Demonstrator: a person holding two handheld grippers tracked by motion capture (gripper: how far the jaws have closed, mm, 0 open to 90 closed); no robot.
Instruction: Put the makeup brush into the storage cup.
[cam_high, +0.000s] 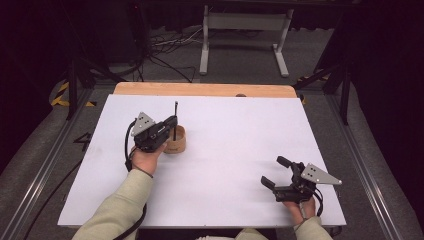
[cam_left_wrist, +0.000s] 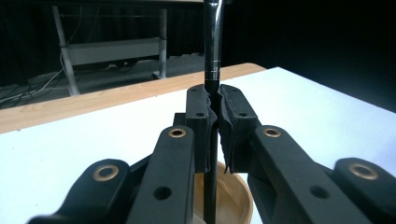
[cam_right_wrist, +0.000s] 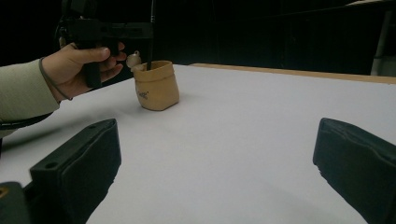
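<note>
My left hand-held gripper (cam_left_wrist: 214, 105) is clamped on a slim dark pen (cam_left_wrist: 213, 42), held upright with its lower end inside the tan cup (cam_high: 176, 140) on the white surface (cam_high: 235, 150). My right hand-held gripper (cam_high: 281, 172) rests wide open, empty. I advise keeping the pen vertical and releasing only once it bottoms out.

The desk (cam_high: 240, 150) has a white top, with a strip of bare wood (cam_high: 205, 89) along its far edge. Grey floor (cam_high: 240, 55) spreads around it, under black curtains that leave the room dark. A white metal frame (cam_high: 245, 35) stands beyond, beside tangled cables (cam_high: 167, 47). Yellow-black tape (cam_high: 62, 95) marks the floor at left.
</note>
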